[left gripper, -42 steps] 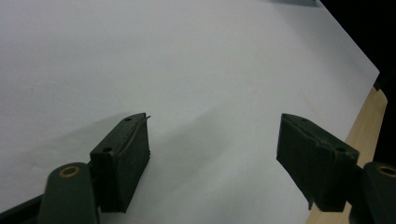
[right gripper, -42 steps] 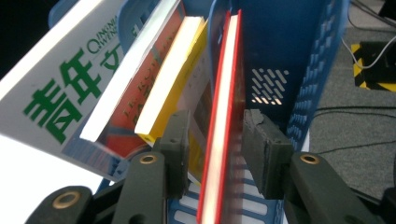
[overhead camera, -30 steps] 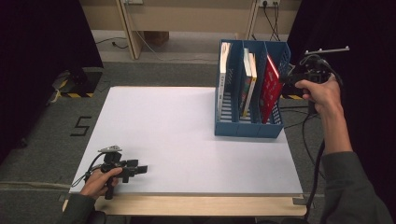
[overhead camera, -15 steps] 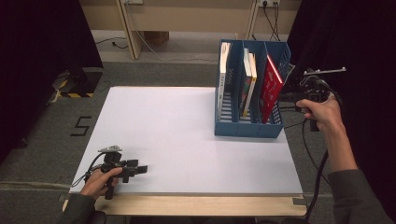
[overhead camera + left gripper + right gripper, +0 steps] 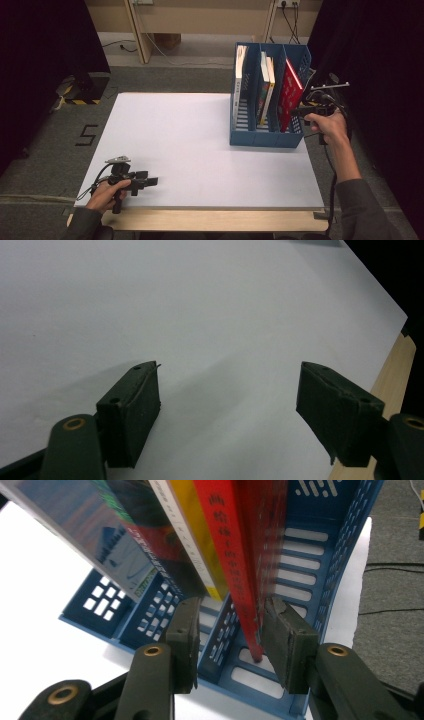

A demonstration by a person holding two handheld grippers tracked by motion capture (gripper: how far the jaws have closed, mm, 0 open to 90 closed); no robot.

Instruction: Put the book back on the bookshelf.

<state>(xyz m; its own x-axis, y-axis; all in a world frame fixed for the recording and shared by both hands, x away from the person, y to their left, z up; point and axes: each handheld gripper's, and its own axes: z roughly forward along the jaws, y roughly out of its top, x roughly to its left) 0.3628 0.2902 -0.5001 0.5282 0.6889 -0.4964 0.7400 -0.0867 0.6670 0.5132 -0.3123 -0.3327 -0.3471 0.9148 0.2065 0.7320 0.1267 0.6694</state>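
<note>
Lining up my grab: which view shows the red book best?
The right gripper view: the red book stands upright between the right gripper jaws, spine facing the camera. The high view shows it small, leaning in the blue rack.

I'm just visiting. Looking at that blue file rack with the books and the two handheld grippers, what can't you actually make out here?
- Thin red book: in the right gripper view its top is cut off by the frame edge; whether the black jaws press it is unclear.
- Blue plastic file rack: in the high view the books hide its floor.
- Book titles: too small in the high view.
- Left gripper: in the high view, too small to judge the jaw gap.
</note>
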